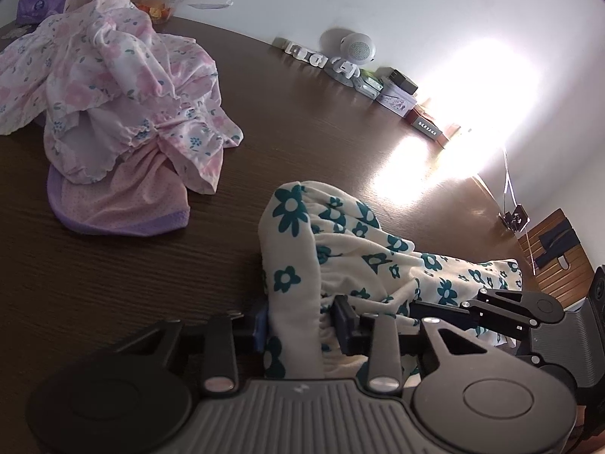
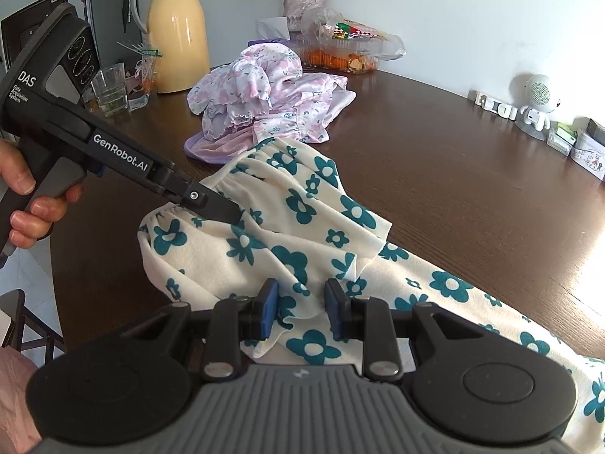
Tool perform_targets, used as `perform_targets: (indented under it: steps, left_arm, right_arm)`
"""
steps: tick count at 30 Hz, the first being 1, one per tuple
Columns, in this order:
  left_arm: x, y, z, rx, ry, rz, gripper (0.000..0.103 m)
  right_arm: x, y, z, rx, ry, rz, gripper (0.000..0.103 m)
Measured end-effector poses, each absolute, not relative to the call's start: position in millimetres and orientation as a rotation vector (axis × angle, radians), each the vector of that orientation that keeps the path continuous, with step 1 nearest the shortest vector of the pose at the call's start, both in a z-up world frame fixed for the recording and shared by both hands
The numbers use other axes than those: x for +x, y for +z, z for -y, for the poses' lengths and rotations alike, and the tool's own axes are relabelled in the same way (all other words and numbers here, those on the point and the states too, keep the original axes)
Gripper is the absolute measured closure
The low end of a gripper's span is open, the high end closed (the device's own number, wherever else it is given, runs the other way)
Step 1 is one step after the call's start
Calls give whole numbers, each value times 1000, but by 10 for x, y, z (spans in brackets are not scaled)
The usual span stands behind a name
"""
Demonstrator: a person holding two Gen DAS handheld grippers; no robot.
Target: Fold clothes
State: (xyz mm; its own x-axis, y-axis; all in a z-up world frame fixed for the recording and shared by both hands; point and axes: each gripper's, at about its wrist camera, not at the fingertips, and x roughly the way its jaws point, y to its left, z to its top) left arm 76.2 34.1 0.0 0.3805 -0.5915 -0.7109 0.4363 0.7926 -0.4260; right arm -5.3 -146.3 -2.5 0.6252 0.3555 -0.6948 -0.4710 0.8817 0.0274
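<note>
Two grippers worked on one garment: cream trousers (image 2: 302, 234) printed with teal flowers, soft and fleecy, with a gathered elastic waistband, lying bunched at the near edge of the dark wooden table (image 2: 435, 174). We saw the left gripper (image 1: 300, 325) clamped on a thick fold of that cloth near the waistband, its blue-padded fingers pressed against the fabric on both sides. The right gripper (image 2: 300, 312) had its jaws partly apart, with a ruffled edge of the trousers lying between the pads; whether they truly pinched it we could not tell. In the right wrist view the left tool's body read "GenRobot.AI" and "DAS Data Acquisition System". Farther back lay a heap of pink floral clothes (image 1: 121, 94) on a lilac-edged pink cloth (image 1: 124, 204). A yellow thermos jug (image 2: 177, 30) stood behind the heap.
</note>
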Motion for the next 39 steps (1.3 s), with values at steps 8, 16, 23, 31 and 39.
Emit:
perform_targets:
  steps: [8,16,23,31,39]
  left_arm:
    - [700,93,-254,-96,-646,-943,75]
    - [653,181,-183,11,-632,-896,78]
    - [605,393,-84,224,-607,-824,79]
    - [543,634,192,626,-510,-679,79]
    - [302,542,681,928,-494,-534,79]
  right_arm:
    - [-71,21,1543,-117,481,-755,75]
    - [-147,89,1720,-88,445,-745,75]
    - [-231,119,2075,-74,345,-757,75]
    - [-222,90,2298,-104,323,-776,75]
    - [-193,168,2170,-77,424,-712,74]
